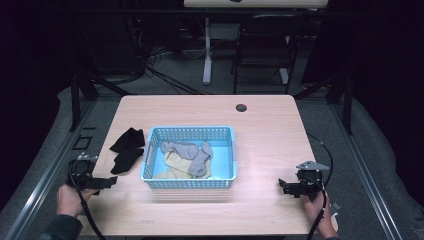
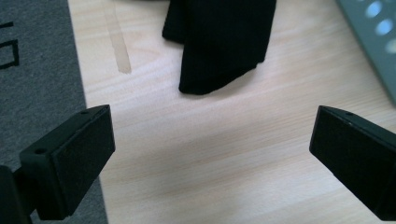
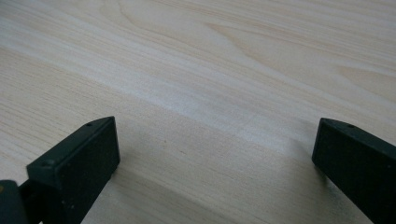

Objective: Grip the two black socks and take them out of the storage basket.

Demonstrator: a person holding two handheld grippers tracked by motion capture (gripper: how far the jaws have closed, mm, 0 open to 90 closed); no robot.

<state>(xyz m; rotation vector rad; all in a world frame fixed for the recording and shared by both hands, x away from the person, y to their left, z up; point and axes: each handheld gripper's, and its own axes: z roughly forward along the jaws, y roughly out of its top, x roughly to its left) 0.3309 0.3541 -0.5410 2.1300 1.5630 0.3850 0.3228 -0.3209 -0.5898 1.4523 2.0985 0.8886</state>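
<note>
Table (image 1: pixel 270 145), light wood, with a dark round hole (image 1: pixel 241 107) near its far edge. Blue basket (image 1: pixel 150 155), set slightly left of the table's middle, with grey and cream socks (image 1: pixel 187 157) heaped inside; their number cannot be told from the high view. Black socks (image 1: pixel 127 148), a loose pile, are laid on the bare wood between the basket and the table's left edge, just beside the basket wall and apart from it. Left gripper (image 1: pixel 111 182) is held low at the table's near left corner, jaws spread wide with nothing between them; in the left gripper view the black socks (image 2: pixel 219 42) are seen ahead of the jaws, untouched. Right gripper (image 1: pixel 283 186) is held near the table's near right corner, jaws likewise wide and empty over bare wood.
</note>
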